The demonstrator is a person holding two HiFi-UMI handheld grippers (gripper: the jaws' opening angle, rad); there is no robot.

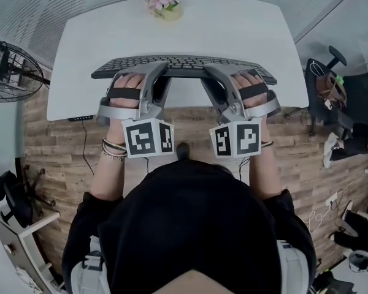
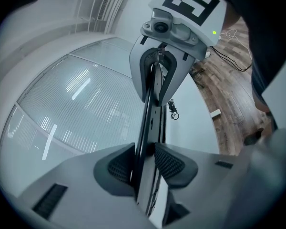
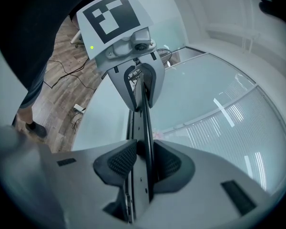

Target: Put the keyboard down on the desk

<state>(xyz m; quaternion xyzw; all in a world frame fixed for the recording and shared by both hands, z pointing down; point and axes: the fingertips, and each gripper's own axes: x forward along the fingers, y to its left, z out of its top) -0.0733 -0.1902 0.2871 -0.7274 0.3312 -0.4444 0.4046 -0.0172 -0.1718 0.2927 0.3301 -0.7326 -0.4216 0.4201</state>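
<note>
1 black keyboard [image 1: 184, 65] sits over the near half of the white desk [image 1: 233, 29], long axis parallel to the desk's near edge. no view shows whether its underside touches the desk top.

left gripper [image 1: 158, 71]: closed on the keyboard's near long edge, left of centre, angled inward. in the left gripper view the keyboard appears edge-on as a thin dark slab between the 2 ribbed pads [image 2: 120, 168]. both pads press on it, so the jaws stand only as far apart as the slab is thick. the slab runs ahead from the pads to the other gripper, which clamps it further along.

right gripper [image 1: 212, 71]: closed on the same near edge, right of centre, angled inward. in the right gripper view both pads [image 3: 121, 163] bear on the edge-on slab in the same way.

the 2 grippers hold the keyboard between them, each near the middle of its length, so both ends project past the grip points. the left hand [image 1: 126, 87] and right hand [image 1: 251, 87] lie over the desk's near strip.

a flower pot [image 1: 164, 2] stands at the desk's far edge, well apart from the keyboard.
</note>
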